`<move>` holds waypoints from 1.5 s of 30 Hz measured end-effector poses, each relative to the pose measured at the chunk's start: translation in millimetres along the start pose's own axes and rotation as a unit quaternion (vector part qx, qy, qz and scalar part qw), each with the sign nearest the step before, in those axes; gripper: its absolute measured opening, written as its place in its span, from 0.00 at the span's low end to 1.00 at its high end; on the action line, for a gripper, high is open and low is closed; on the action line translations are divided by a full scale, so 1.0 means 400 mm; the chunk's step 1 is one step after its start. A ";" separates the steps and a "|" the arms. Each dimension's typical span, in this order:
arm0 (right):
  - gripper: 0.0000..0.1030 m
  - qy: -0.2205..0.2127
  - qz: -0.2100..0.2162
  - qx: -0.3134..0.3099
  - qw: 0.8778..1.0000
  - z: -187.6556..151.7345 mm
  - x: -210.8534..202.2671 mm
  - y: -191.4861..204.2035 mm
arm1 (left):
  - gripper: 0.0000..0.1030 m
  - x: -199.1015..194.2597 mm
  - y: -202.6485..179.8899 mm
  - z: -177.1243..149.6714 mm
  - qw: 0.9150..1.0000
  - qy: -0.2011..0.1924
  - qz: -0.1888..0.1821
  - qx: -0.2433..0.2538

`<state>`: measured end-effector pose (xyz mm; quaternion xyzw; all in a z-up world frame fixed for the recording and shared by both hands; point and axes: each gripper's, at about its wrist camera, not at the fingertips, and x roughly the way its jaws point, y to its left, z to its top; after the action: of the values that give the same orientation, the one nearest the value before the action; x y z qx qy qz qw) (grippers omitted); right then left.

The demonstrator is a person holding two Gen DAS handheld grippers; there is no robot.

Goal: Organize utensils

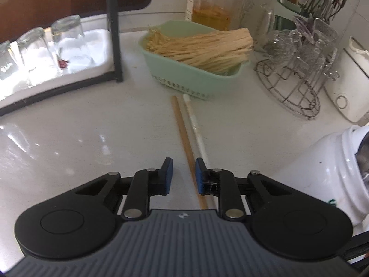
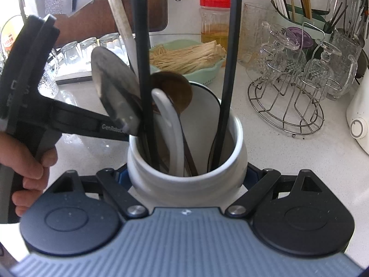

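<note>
upturned clear drinking glasses (image 1: 46,46) on white tray far left. mint plastic basket of pale sticks (image 1: 191,53) ahead. bare white countertop (image 1: 80,138) between. left gripper (image 1: 183,175) jaws narrowly apart, brown wooden chopstick (image 1: 182,127) and white chopstick (image 1: 192,120) lying between, pads not pressing. wire glass rack (image 1: 297,69) right. right gripper (image 2: 186,175) clamped on white ceramic utensil crock (image 2: 184,173) crowded with ladles.

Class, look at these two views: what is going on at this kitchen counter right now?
A person is sorting utensils with a handheld tool in each hand. The right tool is clamped around a white crock already holding ladles and spoons. The left tool is lowered over two chopsticks, a wooden chopstick and a white chopstick, lying on the counter; the wooden one runs between its pads, which are not yet pressing on it.
</note>
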<state>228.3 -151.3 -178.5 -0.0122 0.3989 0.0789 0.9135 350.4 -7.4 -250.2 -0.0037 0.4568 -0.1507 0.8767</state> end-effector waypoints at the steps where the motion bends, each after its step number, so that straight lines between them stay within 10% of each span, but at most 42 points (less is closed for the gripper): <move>1: 0.89 0.000 0.000 -0.001 1.000 0.000 0.000 0.000 | 0.24 -0.001 0.003 -0.001 1.000 0.001 0.000 -0.001; 11: 0.89 -0.002 0.001 -0.008 1.000 0.001 -0.001 0.004 | 0.23 0.020 -0.009 0.009 1.000 0.001 -0.003 -0.016; 15: 0.89 -0.002 0.000 -0.005 1.000 -0.001 0.004 0.005 | 0.07 0.018 -0.008 0.009 1.000 0.005 0.009 -0.028; 38: 0.89 0.018 0.014 0.007 1.000 0.023 0.023 -0.011 | 0.07 -0.120 0.044 -0.141 0.996 0.049 0.007 -0.074; 45: 0.89 0.032 0.024 0.024 0.999 0.034 0.021 -0.022 | 0.40 -0.126 0.068 -0.117 0.995 0.045 0.004 -0.086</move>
<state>245.1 -157.7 -175.7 0.0165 0.4301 0.0913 0.8980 292.9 38.2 -241.0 -0.0706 0.5068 -0.1070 0.8525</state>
